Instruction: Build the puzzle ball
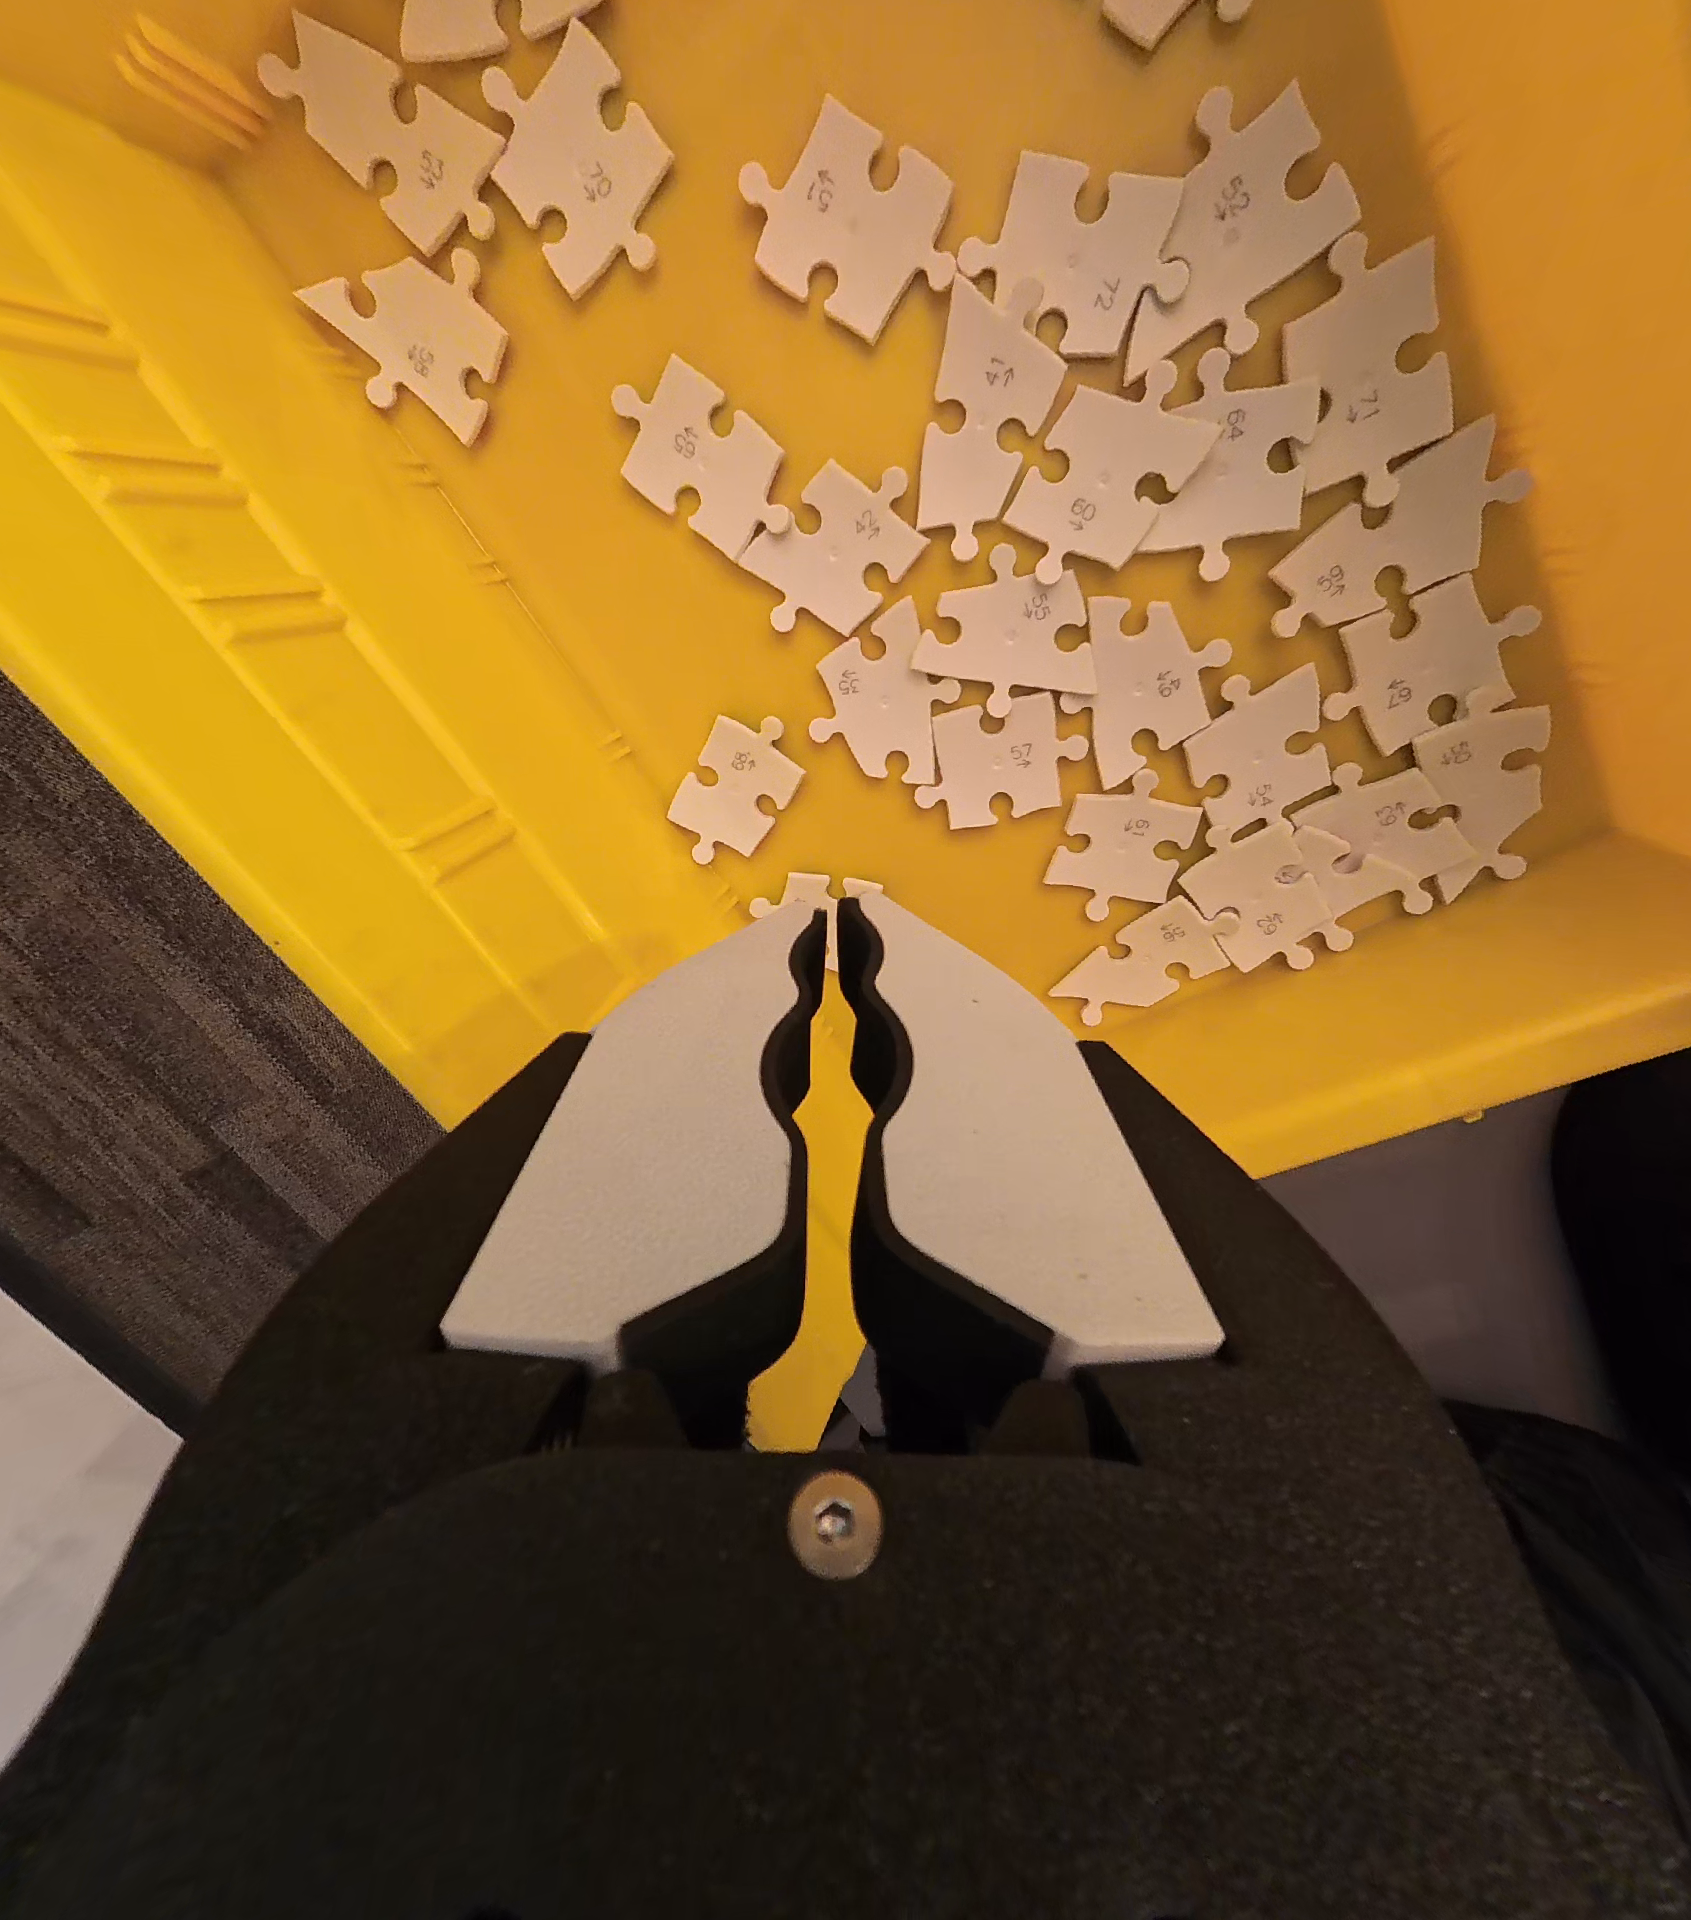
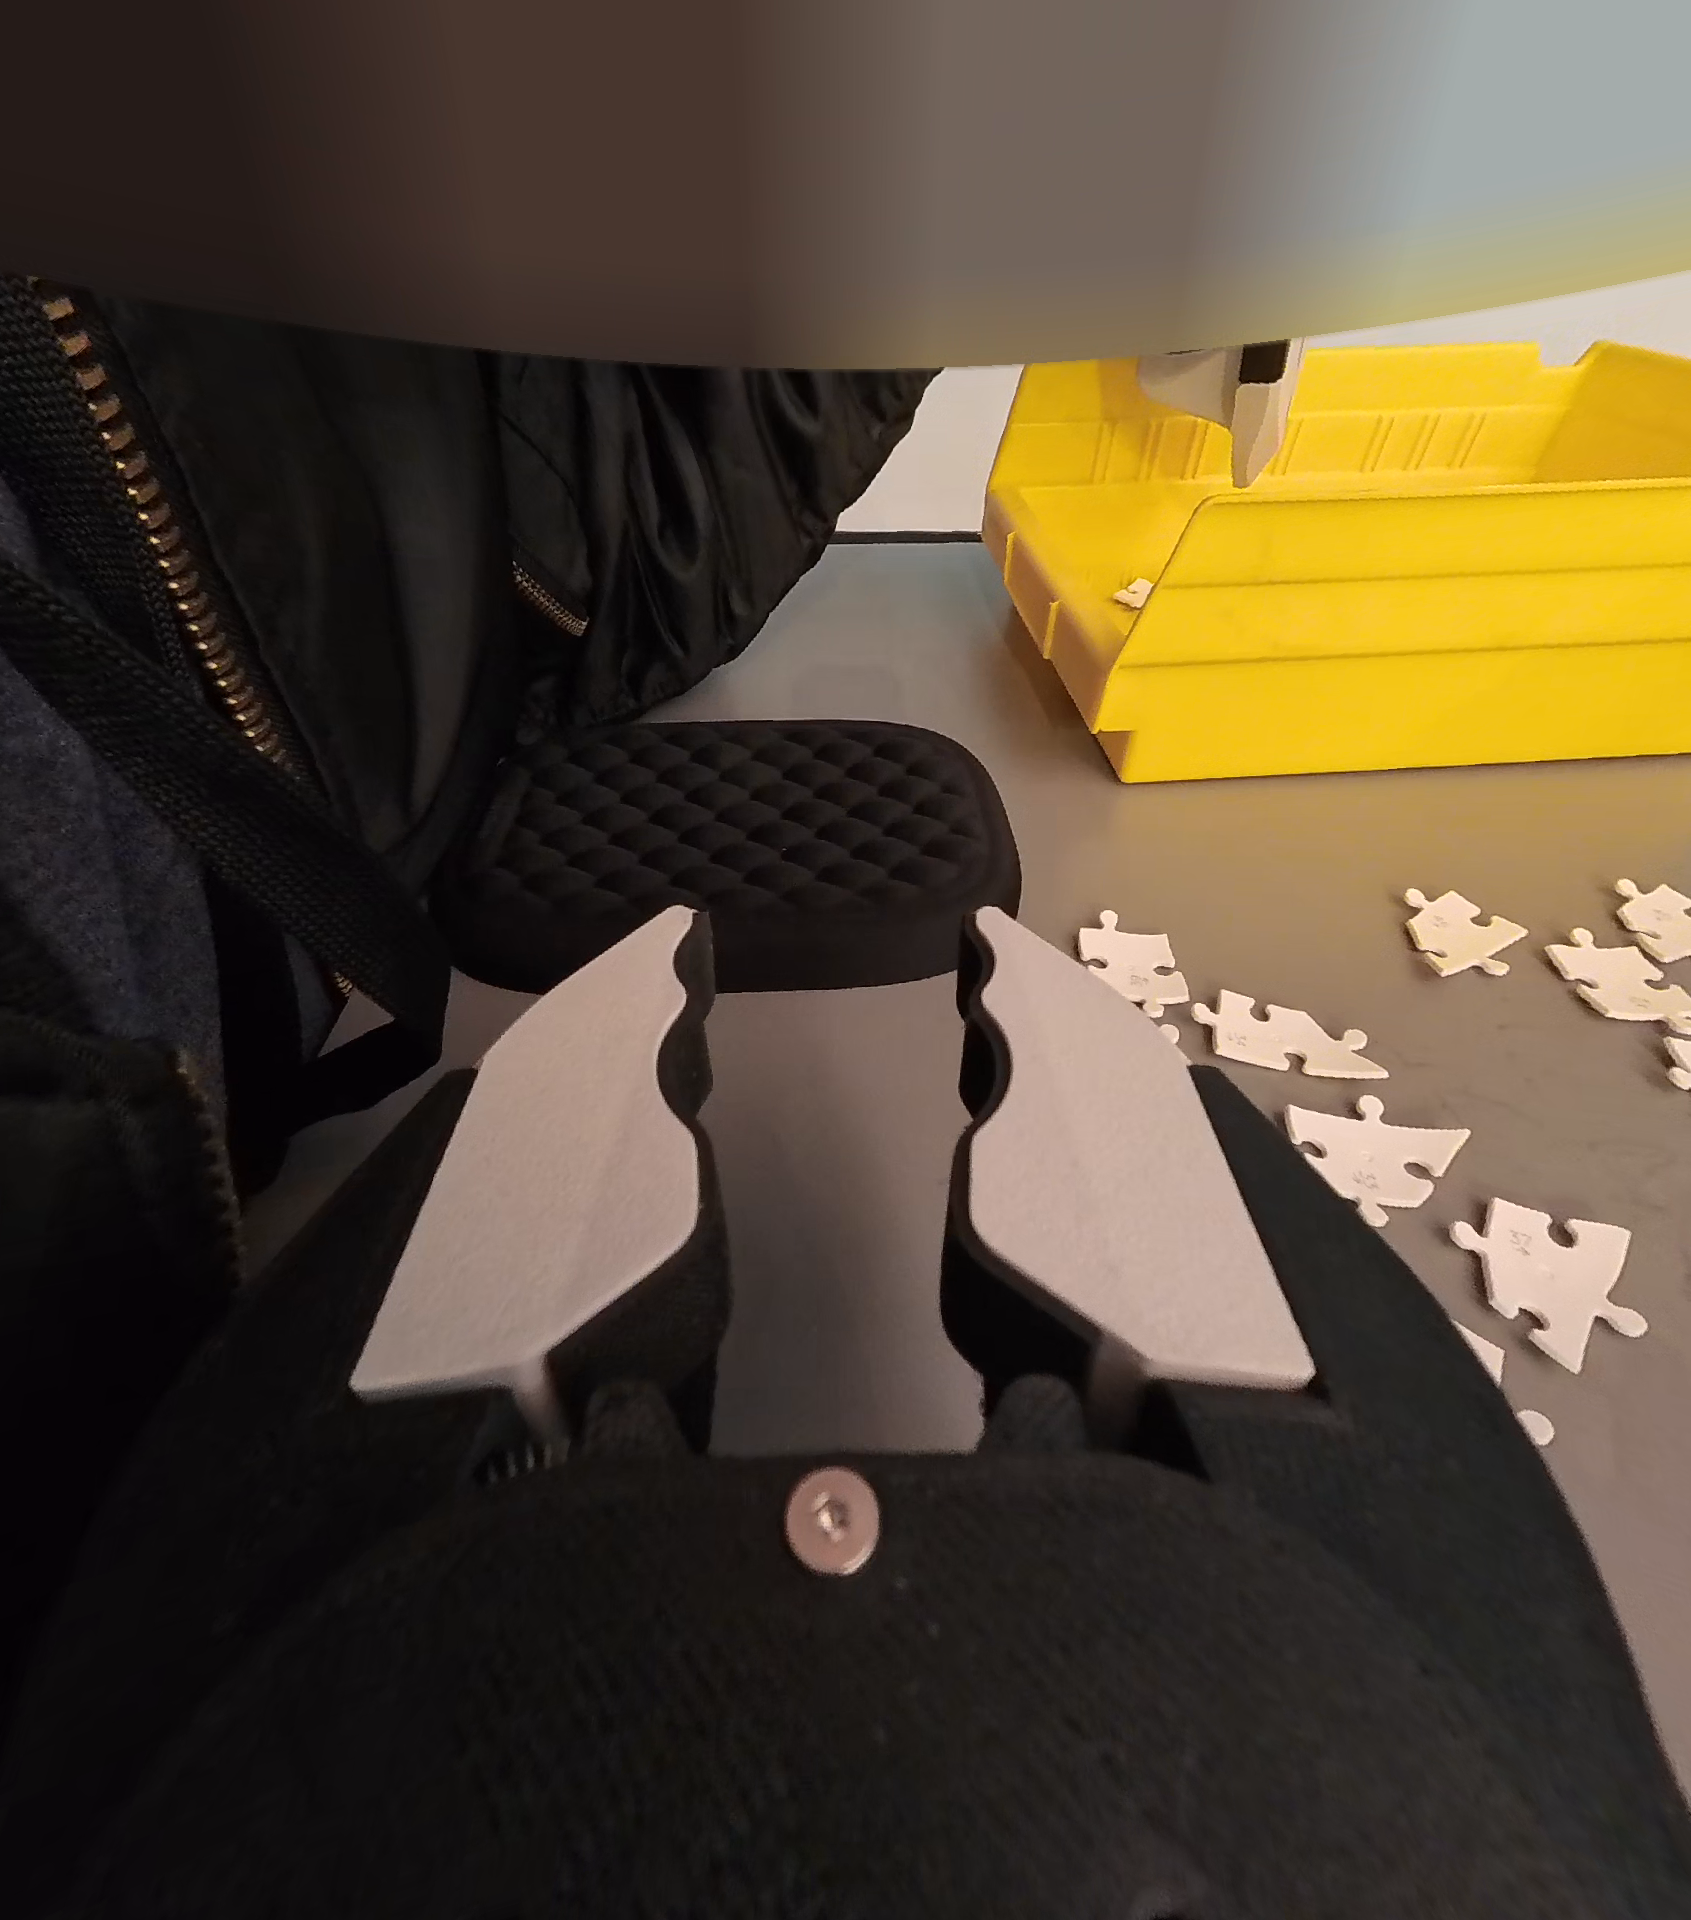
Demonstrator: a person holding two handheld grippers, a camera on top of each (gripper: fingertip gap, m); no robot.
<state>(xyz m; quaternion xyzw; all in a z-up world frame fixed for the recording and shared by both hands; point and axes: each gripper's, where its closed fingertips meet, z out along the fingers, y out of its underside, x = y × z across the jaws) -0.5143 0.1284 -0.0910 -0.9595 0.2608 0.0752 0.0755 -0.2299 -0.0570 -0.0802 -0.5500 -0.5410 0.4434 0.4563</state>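
Yellow plastic bin [image 1: 924, 665] pretty much fills the left wrist view, and its floor is littered with off-white puzzle pieces [image 1: 1080, 623], all plain side up with small printed marks on them. Most are heaped on the right half of the bin, overlapping each other; a handful lie spread out singly toward the left. The left gripper [image 1: 836, 914] is reaching down into the bin with its jaws nearly pressed together at the tips, pinching a single puzzle piece [image 1: 825, 890] that pokes out just past them. Only its top edge shows, so I can't say much about its shape.

Over in the right wrist view, the right gripper [image 2: 833, 940] hangs low over the grey table [image 2: 1236, 852] with its jaws spread wide apart and nothing between them. Just ahead of it sits a black quilted pad [image 2: 747, 831], and behind that a dark jacket [image 2: 405, 540] with a zipper. More loose pieces [image 2: 1381, 1153] are scattered flat on the table to the right, well apart from the gripper. The bin shows up farther back on the right too, with the left gripper dipping into it from above.
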